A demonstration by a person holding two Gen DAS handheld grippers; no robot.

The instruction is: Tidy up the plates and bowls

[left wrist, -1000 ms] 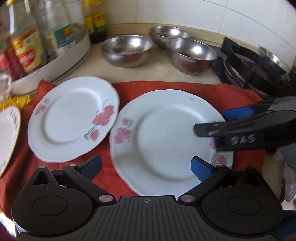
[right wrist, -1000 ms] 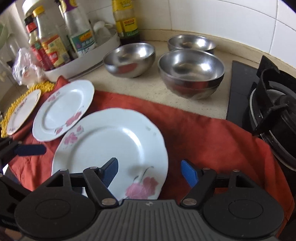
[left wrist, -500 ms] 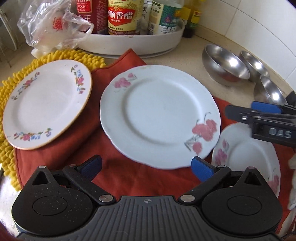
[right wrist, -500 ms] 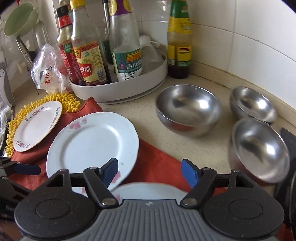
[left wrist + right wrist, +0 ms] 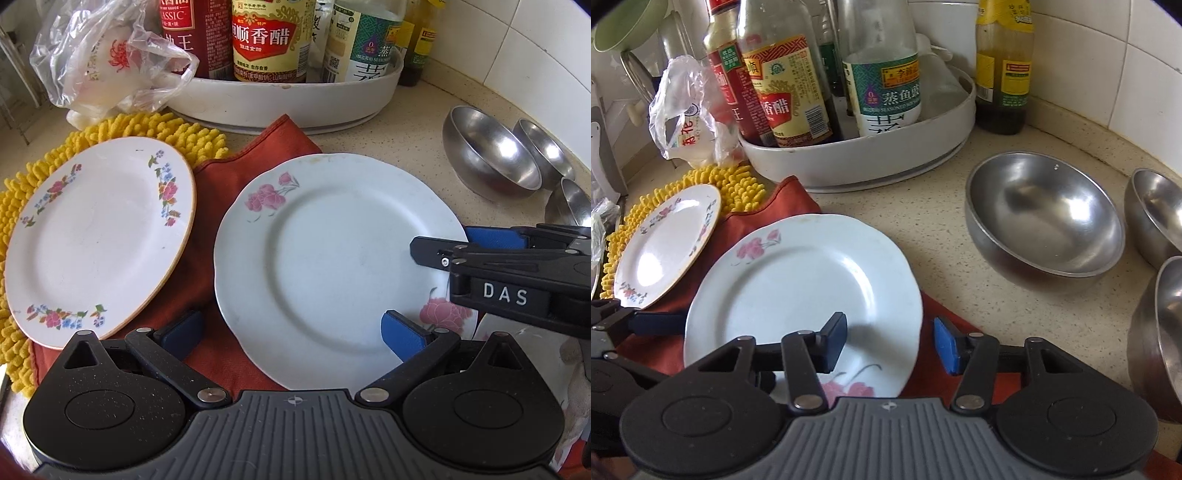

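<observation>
From my left wrist camera, my left gripper (image 5: 291,334) hangs low over the red cloth (image 5: 236,173) with its blue-padded fingers spread wide and nothing between them. The near edge of the pink-flowered plate (image 5: 332,266) lies between the two pads; I cannot tell whether either pad touches it. That plate rests flat on the cloth, its far rim reaching onto the bare counter. To its left, close by with a strip of cloth between them, the gold-rimmed floral plate (image 5: 96,236) sits partly on the cloth and partly on the yellow mat (image 5: 155,133). My right gripper (image 5: 491,247) comes in from the right over the pink-flowered plate's right rim, seen side-on, so this view does not settle how its fingers stand. Under it, at the near right, a sliver of a third plate (image 5: 484,328) shows. Far right on the counter are three steel bowls (image 5: 487,155), close together. The white bottle tray (image 5: 288,99) stands at the far side, with a plastic bag (image 5: 107,62) to its left.

From my right wrist camera, my right gripper (image 5: 890,341) is spread open and empty, its left pad over the pink-flowered plate (image 5: 798,284) and its right pad just beyond the plate's right rim, above the cloth. The gold-rimmed plate (image 5: 665,243) lies far left on the yellow mat. The largest steel bowl (image 5: 1045,218) stands upright on the counter to the right, two more bowls at the right edge. My left gripper (image 5: 646,323) shows at the left, near the plate's left rim.
</observation>
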